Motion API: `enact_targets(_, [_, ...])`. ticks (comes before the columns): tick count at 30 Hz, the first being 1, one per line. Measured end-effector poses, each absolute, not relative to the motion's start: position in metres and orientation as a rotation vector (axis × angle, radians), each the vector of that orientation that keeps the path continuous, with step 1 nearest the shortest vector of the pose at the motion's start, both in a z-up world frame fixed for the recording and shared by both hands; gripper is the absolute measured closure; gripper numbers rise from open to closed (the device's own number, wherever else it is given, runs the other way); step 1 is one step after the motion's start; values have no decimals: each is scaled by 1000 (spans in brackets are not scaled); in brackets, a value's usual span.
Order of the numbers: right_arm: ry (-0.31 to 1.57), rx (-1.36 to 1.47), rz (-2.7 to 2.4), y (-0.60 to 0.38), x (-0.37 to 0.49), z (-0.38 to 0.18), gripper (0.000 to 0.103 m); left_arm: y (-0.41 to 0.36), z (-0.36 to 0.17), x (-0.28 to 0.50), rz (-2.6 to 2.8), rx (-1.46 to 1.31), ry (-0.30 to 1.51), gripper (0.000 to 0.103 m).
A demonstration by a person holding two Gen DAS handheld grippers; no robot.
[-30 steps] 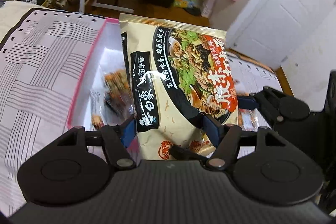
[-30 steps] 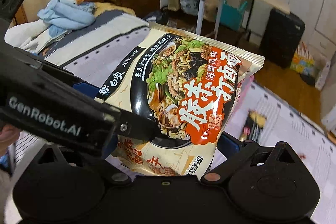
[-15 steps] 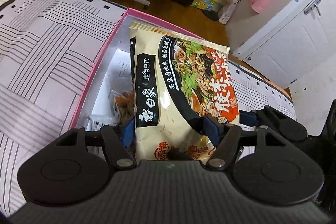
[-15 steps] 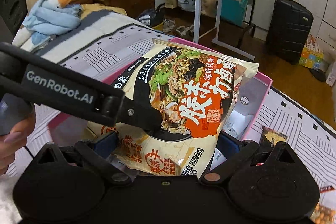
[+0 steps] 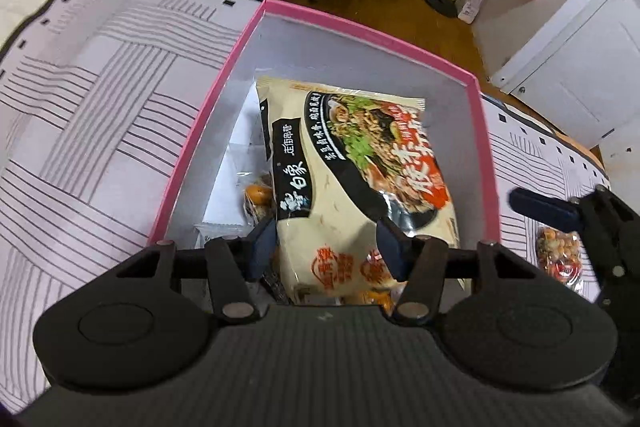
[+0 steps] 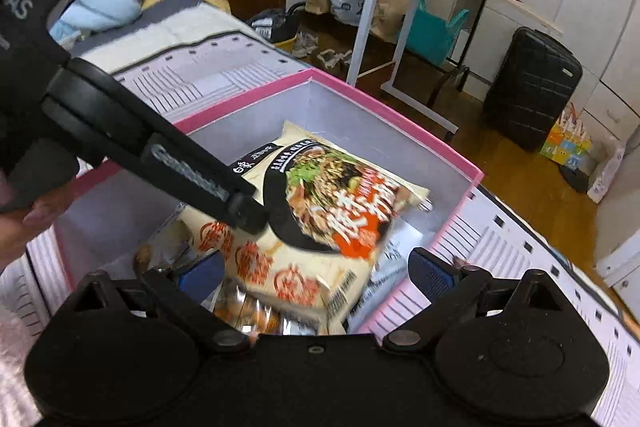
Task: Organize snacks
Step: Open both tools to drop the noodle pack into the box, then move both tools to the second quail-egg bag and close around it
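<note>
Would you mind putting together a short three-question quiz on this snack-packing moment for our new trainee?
1. True or false: the noodle packet is inside the pink box.
2. Which gripper is shut on the packet?
A. left gripper
B. right gripper
C. neither
3. Fill in: the small bag of mixed nuts lies ____ the box, on the patterned bedspread.

Key
1. True; it lies on other small snack packs in the box.
2. A; its blue pads pinch the packet's lower part, while the right gripper stands open beside it.
3. outside
</note>
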State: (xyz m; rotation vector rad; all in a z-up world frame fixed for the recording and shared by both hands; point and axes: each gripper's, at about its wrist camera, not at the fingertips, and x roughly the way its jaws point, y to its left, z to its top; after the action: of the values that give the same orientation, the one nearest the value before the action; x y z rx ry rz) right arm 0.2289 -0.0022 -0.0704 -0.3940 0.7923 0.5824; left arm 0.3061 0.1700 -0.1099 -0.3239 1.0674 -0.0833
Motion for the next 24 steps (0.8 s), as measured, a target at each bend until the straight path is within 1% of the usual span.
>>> enact_targets(8, [748, -233, 570, -71, 195, -25, 3, 153, -53, 261, -116, -261, 992, 48])
enact_targets(15, [737, -188, 547, -116, 163, 13, 3, 122, 1, 214, -221, -196, 911, 48])
enact_targets(22, [714, -196, 532, -155, 125, 37, 4, 81, 39, 168, -288, -90, 857, 44])
enact_targets(24, [695, -207, 540, -169, 115, 39, 5, 65, 43, 162, -332, -79, 851, 41])
